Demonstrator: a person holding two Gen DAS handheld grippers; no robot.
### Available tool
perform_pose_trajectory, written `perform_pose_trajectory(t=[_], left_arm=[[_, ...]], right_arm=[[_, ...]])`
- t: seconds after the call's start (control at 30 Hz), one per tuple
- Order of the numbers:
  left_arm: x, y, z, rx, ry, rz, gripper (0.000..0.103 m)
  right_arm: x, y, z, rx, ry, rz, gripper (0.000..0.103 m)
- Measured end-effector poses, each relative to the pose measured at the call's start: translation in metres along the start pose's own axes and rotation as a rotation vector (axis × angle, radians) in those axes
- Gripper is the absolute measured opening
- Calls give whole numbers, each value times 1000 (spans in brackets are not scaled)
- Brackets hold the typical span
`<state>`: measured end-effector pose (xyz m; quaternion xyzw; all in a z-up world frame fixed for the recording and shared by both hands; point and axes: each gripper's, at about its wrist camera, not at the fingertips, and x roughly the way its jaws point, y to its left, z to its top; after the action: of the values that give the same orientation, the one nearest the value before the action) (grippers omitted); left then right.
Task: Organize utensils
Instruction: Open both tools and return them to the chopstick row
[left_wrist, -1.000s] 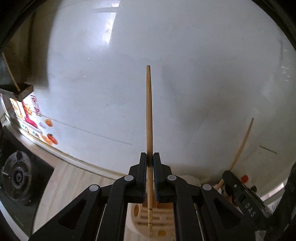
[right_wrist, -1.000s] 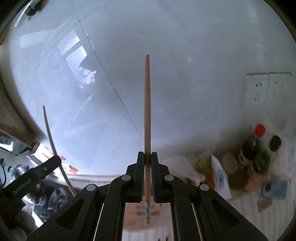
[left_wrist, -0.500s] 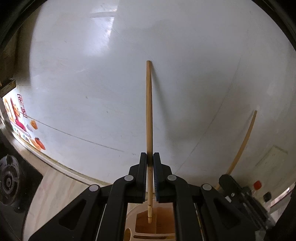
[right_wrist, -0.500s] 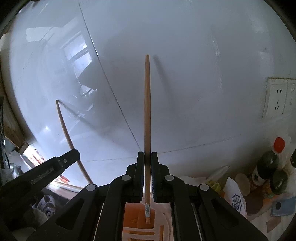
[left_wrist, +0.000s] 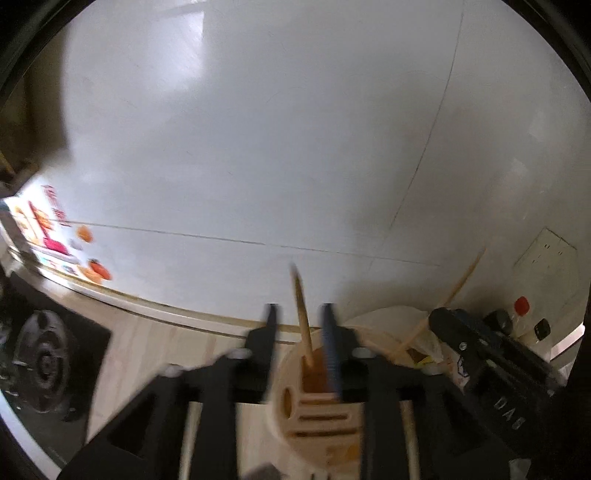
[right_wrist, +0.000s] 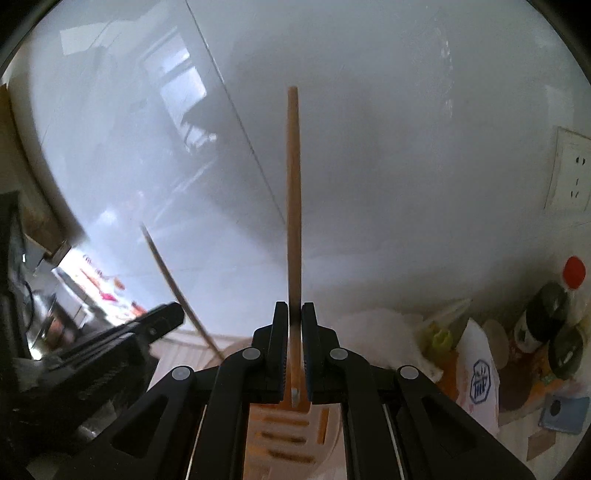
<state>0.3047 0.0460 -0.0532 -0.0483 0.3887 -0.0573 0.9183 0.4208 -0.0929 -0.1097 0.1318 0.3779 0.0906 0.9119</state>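
Blurred view. Our left gripper has its jaws apart w/ a wooden chopstick standing loose between them, lower end in the beige slotted holder on the counter. The right gripper sits at right, holding a 2nd chopstick. White tiled wall behind.

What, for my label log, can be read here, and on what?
"DAS": upside down on the right claw's black body.
Wall sticker: red writing, too blurred to read.
White packet: blue logo, too small to read.
Left claw's body, in the right wrist view: raised lettering, blurred.
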Motion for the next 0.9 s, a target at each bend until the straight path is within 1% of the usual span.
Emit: perform_pose_trajectory(t=[0.03, 0.07, 0.1, 0.13, 0.17, 0.23, 0.27, 0.3, 0.33, 0.4, 0.47, 0.53, 0.57, 0.6, 0.7, 0.73, 0.77, 0.83, 0.87, 0.9], left_arm=[[-10, 2, -1, -6, -16, 9, 63], [-17, 4, -3, -15, -26, 23, 71], [-25, 8, -5, -29, -31, 45, 80], [-30, 9, -7, -33, -31, 49, 84], [-35, 11, -10, -36, -28, 57, 86], [-43, 14, -21, -41, -16, 83, 99], [-48, 15, -28, -39, -15, 90, 102], [-47, 18, -34, -34, -12, 97, 103], [-50, 19, -41, -29, -6, 104, 103], [-53, 17, -58, -21, 13, 118, 103], [-52, 18, -72, -27, 38, 114, 103], [-49, 16, -91, -27, 77, 115, 103], [-47, 12, -101, -20, 96, 116, 103], [-43, 10, -111, -11, 120, 120, 103], [-33, 0, -138, 19, 188, 143, 103], [-30, -3, -147, 28, 211, 148, 103], [-22, -6, -158, 34, 241, 152, 103], [-12, -10, -174, 41, 290, 157, 103], [-4, -11, -183, 45, 316, 156, 103], [6, -13, -192, 51, 349, 151, 103]], right_arm=[[-1, 0, -2, -1, 14, 5, 33], [-16, 3, 6, 5, 14, 7, 37], [-18, 1, 3, 10, 13, 8, 42], [-25, -3, 2, 19, 10, 0, 43], [-32, -7, 1, 31, 11, -16, 44], [-44, -11, -6, 51, 16, -32, 51], [-51, -16, -10, 61, 21, -55, 51], [-64, -18, -5, 69, 22, -64, 54], [-74, -21, -11, 81, 24, -72, 60], [-93, -24, -22, 101, 32, -110, 67], [-108, -30, -37, 120, 33, -133, 74], [-119, -37, -53, 141, 35, -151, 85], [-124, -42, -64, 157, 35, -156, 87], [-128, -48, -71, 170, 39, -170, 88], [-134, -67, -95, 196, 74, -216, 88], [-133, -71, -103, 202, 99, -229, 88], [-137, -82, -110, 210, 123, -240, 88], [-129, -91, -128, 217, 178, -255, 88], [-123, -96, -140, 216, 219, -263, 88], [-116, -99, -149, 215, 259, -268, 85]])
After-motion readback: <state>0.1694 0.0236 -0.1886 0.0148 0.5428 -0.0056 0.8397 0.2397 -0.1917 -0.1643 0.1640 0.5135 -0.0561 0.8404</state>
